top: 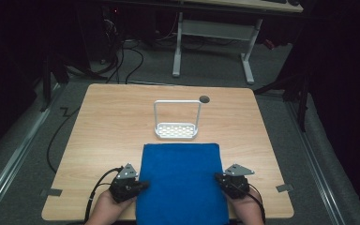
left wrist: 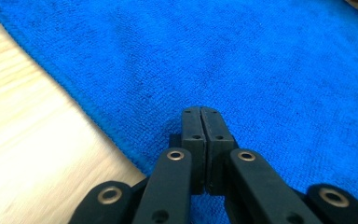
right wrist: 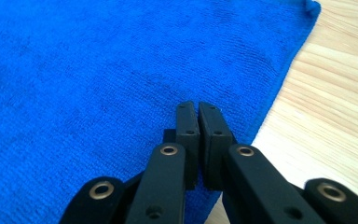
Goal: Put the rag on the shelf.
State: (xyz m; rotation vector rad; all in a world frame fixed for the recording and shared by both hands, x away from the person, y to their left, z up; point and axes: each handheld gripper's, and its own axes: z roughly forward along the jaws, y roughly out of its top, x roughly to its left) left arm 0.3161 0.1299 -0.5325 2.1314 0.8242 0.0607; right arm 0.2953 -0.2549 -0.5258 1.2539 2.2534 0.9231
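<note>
A blue towel (top: pixel 180 185) lies flat on the wooden table (top: pixel 108 126), its near end hanging over the table's near edge between the two grippers. The left gripper (top: pixel 143 185) sits at the towel's left edge, fingertips just over the cloth; in the left gripper view (left wrist: pixel 200 112) its jaws are pressed together with nothing between them, the towel's hem running just to their left. The right gripper (top: pixel 217 177) sits at the towel's right edge; in its own view (right wrist: pixel 198 106) the jaws stand almost together, a thin slit between them, empty, over the hem. Beyond the fingertips, past the towel's far edge, stands a white rack (top: pixel 176 131) with a tall handle.
</note>
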